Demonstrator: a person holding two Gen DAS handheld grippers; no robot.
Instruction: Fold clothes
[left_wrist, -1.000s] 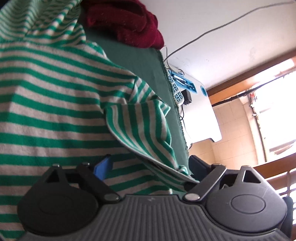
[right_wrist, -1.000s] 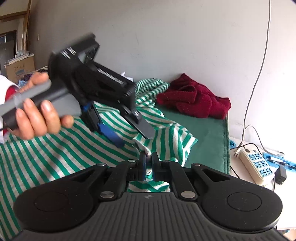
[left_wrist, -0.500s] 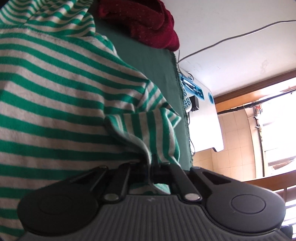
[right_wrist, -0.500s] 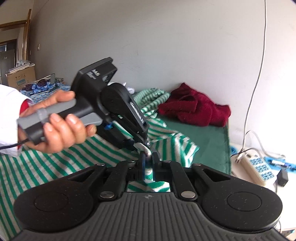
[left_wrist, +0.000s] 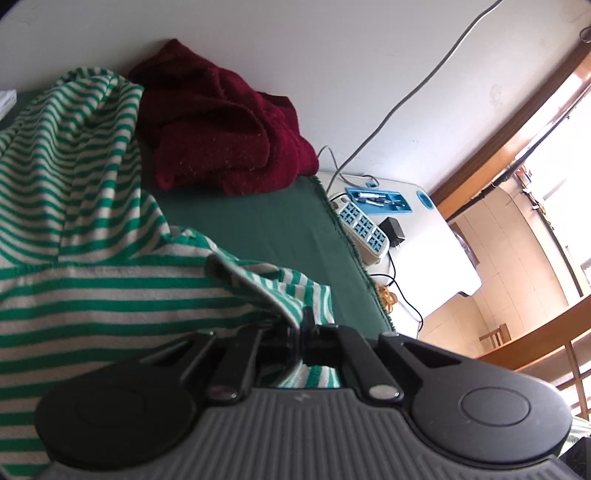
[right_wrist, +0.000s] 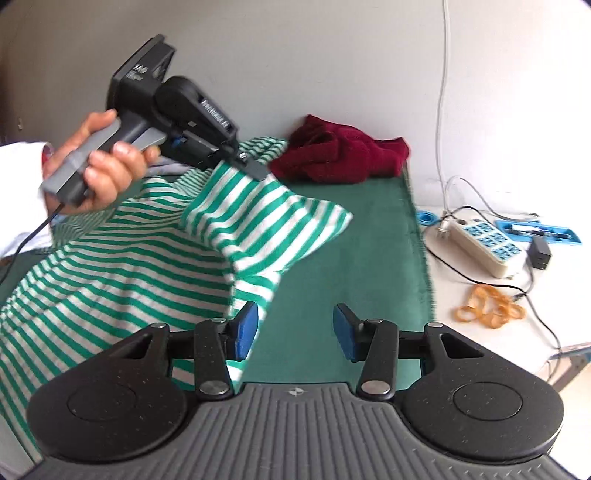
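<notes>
Over the green cloth (right_wrist: 354, 280) covering the tabletop, my left gripper (right_wrist: 255, 170) has its fingers clamped on a sleeve edge of the striped shirt (right_wrist: 140, 258), lifting it at about 11 o'clock of my right view. My right gripper (right_wrist: 295, 332) has just been opening; its fingers stand apart with nothing between them, the shirt hem just beside the left pad. A red garment (left_wrist: 221, 129) lies bunched by the wall.
</notes>
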